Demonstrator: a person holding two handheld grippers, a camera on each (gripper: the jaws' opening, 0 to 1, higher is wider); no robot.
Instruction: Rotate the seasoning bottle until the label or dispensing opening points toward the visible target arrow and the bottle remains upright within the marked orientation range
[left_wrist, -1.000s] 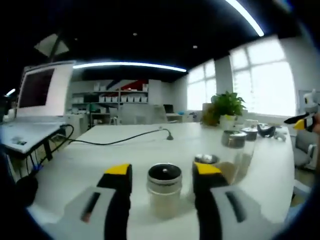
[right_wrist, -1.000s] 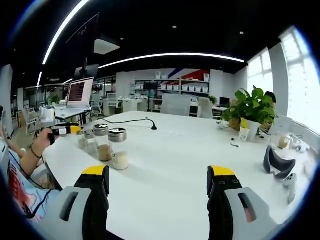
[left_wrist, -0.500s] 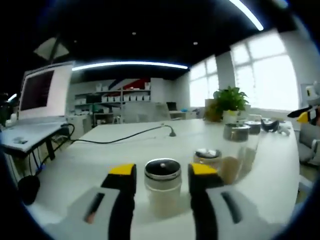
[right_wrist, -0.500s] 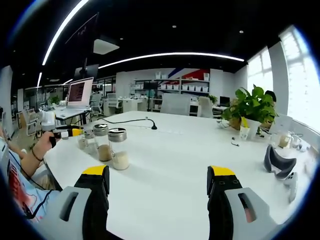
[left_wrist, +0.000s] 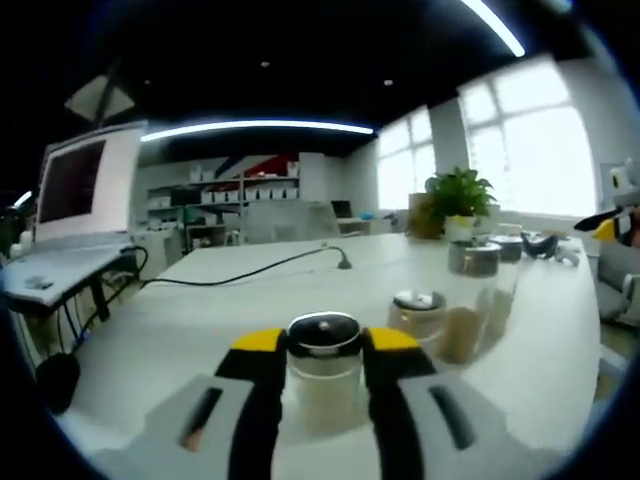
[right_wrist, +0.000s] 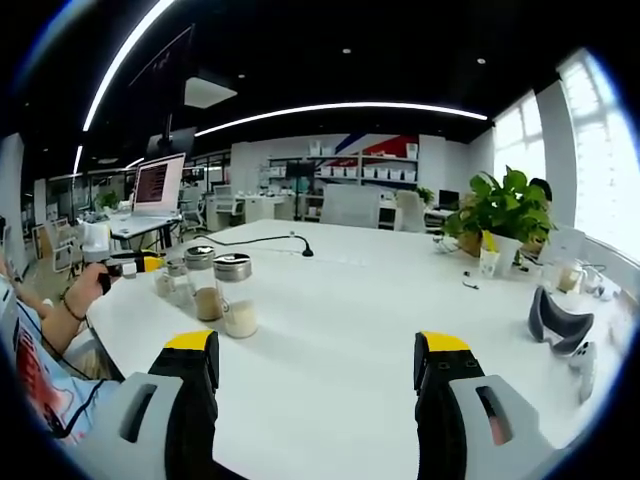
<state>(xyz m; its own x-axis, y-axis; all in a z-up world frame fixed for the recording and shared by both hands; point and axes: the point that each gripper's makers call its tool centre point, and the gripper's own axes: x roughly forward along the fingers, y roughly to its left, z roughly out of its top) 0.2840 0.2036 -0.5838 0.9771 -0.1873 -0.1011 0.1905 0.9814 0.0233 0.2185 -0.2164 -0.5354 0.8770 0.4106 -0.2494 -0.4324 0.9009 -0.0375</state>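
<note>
Clamping the near bottle (left_wrist: 323, 375) with the left gripper (left_wrist: 321, 345): yellow-tipped jaws pressed against both sides of the glass just under the metal cap, no gap visible. Standing upright near the table's (left_wrist: 200, 300) front edge, pale powder inside. Three more bottles close by toward the right: one just behind (left_wrist: 418, 318) with brownish contents, then a taller one (left_wrist: 470, 290) and another past it, in a short row running away toward the far right edge. Black cable (left_wrist: 240, 272) trailing across the left half of the table toward the monitor (left_wrist: 85, 180) at the left corner. Plant (left_wrist: 457, 200) at the far edge by the windows.

From the right gripper view, same cluster of bottles (right_wrist: 215, 290) near the table's left edge, with a hand (right_wrist: 85, 285) holding the left tool beside them. Right gripper (right_wrist: 315, 365) idle, jaws spread wide over bare table, nothing between them.

No arrow or orientation marks to be made out on the table, and no label or opening readable on the bottle; cannot tell which way it faces. Judged progress: grasp made, turn itself likely not begun or barely so. Left to do: twisting about the upright axis, checking against the arrow, releasing without tipping.
</note>
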